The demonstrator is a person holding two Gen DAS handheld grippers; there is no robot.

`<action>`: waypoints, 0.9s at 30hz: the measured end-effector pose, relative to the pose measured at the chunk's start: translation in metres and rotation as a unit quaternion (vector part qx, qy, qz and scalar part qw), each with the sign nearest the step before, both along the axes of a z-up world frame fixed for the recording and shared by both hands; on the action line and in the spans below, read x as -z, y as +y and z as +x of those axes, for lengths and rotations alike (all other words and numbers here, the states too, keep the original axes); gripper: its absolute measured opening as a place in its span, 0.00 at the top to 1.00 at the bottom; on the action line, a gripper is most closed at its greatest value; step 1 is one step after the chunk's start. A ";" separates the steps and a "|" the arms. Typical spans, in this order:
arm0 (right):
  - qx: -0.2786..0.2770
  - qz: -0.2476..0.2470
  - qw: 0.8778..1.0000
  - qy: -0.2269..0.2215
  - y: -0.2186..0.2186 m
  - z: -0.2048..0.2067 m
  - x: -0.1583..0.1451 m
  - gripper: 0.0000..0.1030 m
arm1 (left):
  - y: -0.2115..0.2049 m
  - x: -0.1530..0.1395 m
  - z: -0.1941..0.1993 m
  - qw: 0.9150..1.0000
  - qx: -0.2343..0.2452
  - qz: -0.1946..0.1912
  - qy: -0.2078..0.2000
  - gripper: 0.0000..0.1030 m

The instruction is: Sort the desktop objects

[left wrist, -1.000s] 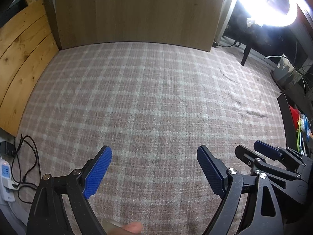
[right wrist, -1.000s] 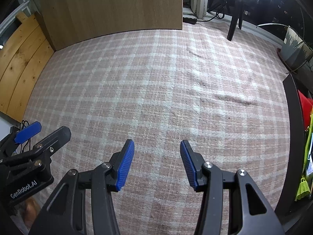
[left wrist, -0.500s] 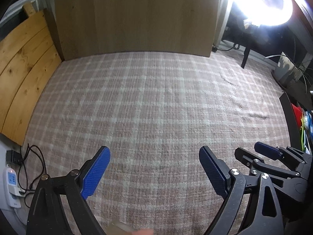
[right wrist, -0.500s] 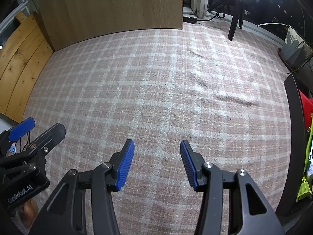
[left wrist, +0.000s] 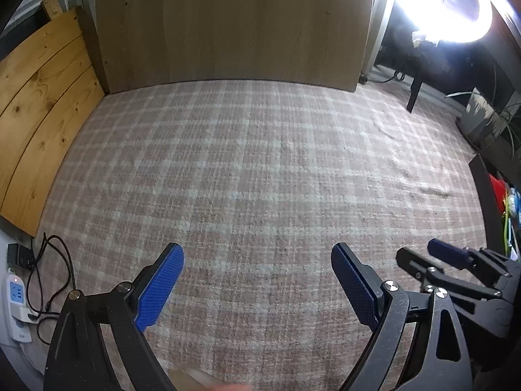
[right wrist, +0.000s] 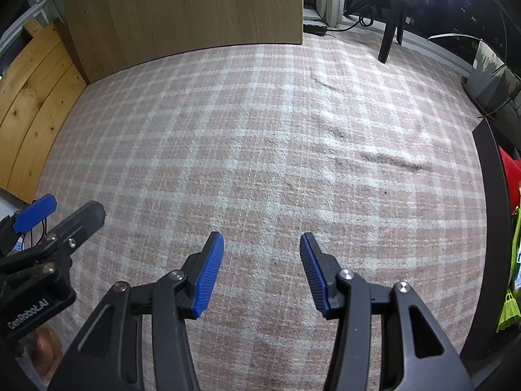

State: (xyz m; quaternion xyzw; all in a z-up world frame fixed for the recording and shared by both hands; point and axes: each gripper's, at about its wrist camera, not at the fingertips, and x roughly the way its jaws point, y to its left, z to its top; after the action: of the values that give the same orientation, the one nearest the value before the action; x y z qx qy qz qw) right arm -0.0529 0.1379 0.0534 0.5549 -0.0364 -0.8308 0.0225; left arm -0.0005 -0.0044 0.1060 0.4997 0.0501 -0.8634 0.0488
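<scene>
No desktop objects lie between the fingers in either view. My left gripper (left wrist: 257, 257) is open wide and empty above a pink and white plaid carpet (left wrist: 260, 169). My right gripper (right wrist: 260, 244) is open and empty above the same carpet (right wrist: 260, 137). The right gripper shows at the lower right of the left wrist view (left wrist: 423, 257). The left gripper shows at the lower left of the right wrist view (right wrist: 62, 211). A dark shelf edge (right wrist: 491, 228) at the far right holds red and yellow-green items (right wrist: 508, 306), only partly visible.
A wooden cabinet panel (left wrist: 234, 26) stands at the back. Pine boards (left wrist: 35, 114) lean at the left. A power strip with cables (left wrist: 16, 306) lies at the lower left. A ring light (left wrist: 456, 3), a black stand leg (right wrist: 389, 32) and a potted plant (right wrist: 491, 81) are at the right.
Both grippers have tilted and pulled back slightly, so the carpet and cabinet sit lower in view and the power strip shows more. Both stay open.
</scene>
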 end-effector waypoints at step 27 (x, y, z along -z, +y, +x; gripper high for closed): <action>0.027 0.068 0.995 0.062 0.005 0.009 0.066 0.43 | -0.019 0.076 -0.004 1.000 -0.005 -0.025 0.005 0.08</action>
State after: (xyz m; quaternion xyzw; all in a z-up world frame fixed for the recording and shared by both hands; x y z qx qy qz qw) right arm -0.0442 0.1431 -0.0125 0.5016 0.0066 -0.8643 -0.0354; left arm -0.0045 -0.0238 0.0295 0.4939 0.0317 -0.8664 0.0655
